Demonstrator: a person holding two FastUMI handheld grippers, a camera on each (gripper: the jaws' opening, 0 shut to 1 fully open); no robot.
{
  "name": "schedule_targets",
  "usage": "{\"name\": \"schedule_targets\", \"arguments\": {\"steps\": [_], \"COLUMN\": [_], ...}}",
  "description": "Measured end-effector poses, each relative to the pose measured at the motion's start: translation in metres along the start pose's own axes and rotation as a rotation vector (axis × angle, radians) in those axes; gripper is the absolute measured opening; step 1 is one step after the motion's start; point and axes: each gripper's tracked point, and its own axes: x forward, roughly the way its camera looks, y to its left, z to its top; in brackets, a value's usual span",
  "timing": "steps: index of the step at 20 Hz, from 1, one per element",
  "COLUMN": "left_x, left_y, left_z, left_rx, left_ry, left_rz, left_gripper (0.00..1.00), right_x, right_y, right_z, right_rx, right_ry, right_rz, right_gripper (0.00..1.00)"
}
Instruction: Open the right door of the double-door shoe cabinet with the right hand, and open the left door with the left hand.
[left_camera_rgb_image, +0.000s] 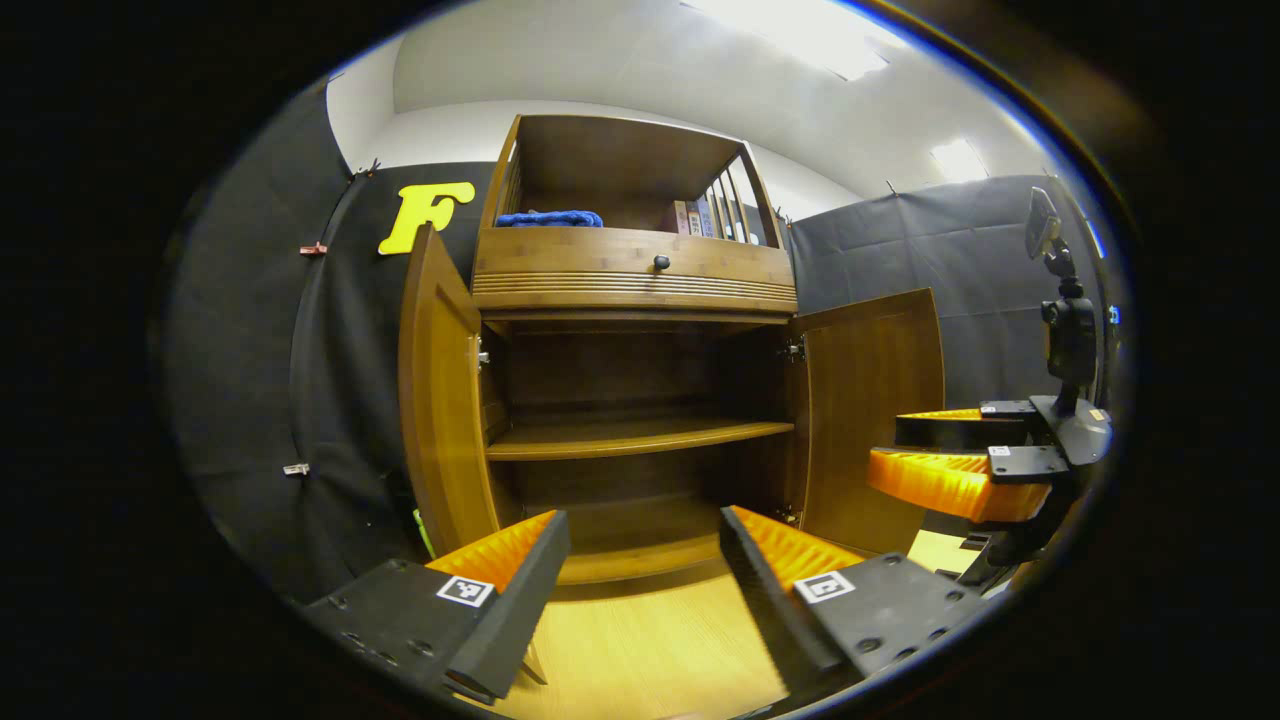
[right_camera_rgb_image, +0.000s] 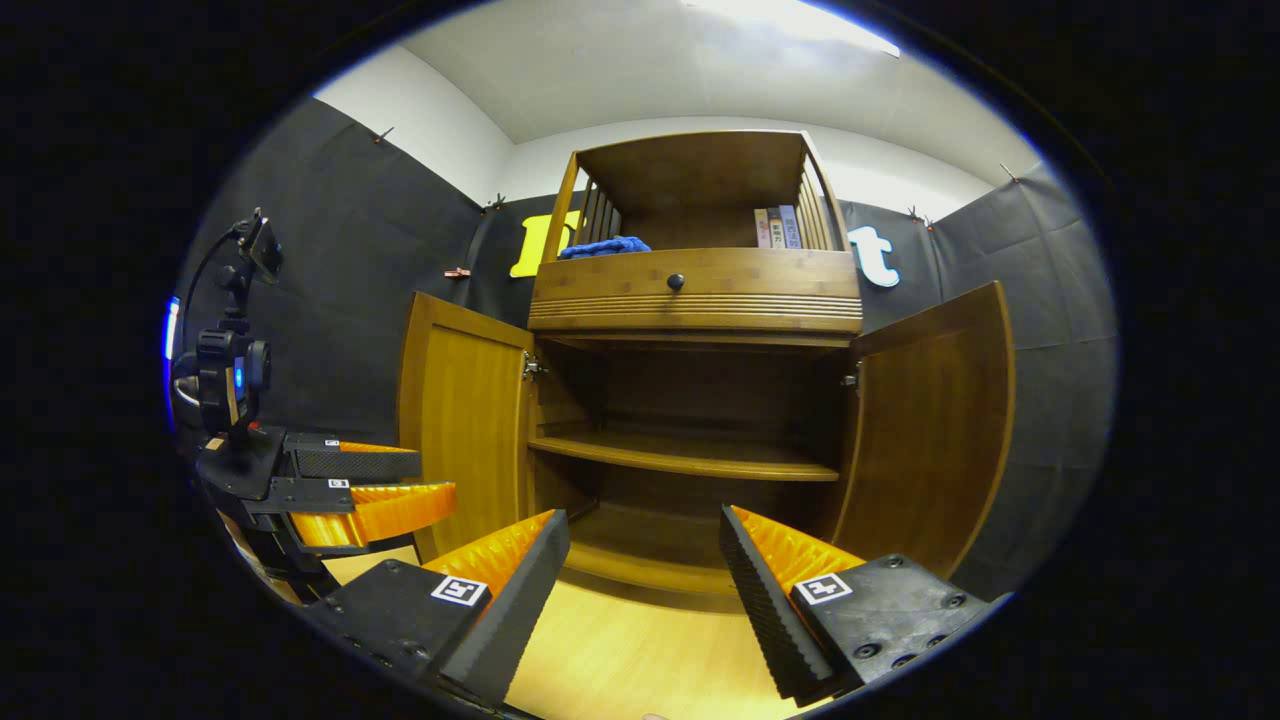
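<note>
Shoe cabinet (left_camera_rgb_image: 640, 400), wooden, standing on a pale wood floor (left_camera_rgb_image: 650, 640): left door (left_camera_rgb_image: 435, 400) and right door (left_camera_rgb_image: 870, 410) both swung wide, baring one inner shelf (left_camera_rgb_image: 640, 437); above the doors a drawer front with a dark knob (left_camera_rgb_image: 661, 262), and over that an open top compartment holding a blue cloth (left_camera_rgb_image: 548, 218) and some books (left_camera_rgb_image: 695, 217). Left gripper (left_camera_rgb_image: 645, 545) before the cabinet's open middle, fingers spread, grasping nothing. Right gripper (right_camera_rgb_image: 645, 545) likewise in front of the cabinet, fingers parted and unloaded, apart from both doors.
</note>
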Motion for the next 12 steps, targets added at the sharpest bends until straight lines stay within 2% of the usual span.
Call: {"name": "schedule_targets", "arguments": {"steps": [1, 6, 8, 12], "left_x": [0.001, 0.013, 0.015, 0.02], "left_y": [-0.005, -0.02, -0.024, -0.026], "left_z": [0.003, 0.01, 0.011, 0.014], "left_rx": [-0.007, -0.022, -0.018, -0.013], "left_ry": [-0.013, -0.026, -0.031, -0.035], "left_rz": [-0.008, -0.03, -0.032, -0.029], "left_gripper": [1.0, 1.0, 0.98, 1.0], "right_x": [-0.004, -0.015, -0.015, -0.016], "right_y": [-0.006, -0.029, -0.033, -0.037], "right_z": [0.001, 0.002, 0.002, 0.0], "right_rx": [-0.003, -0.001, 0.002, 0.008], "right_ry": [-0.002, -0.009, -0.011, -0.011], "right_rz": [-0.015, -0.06, -0.066, -0.065], "right_gripper": [0.96, 0.96, 0.96, 0.96]}}
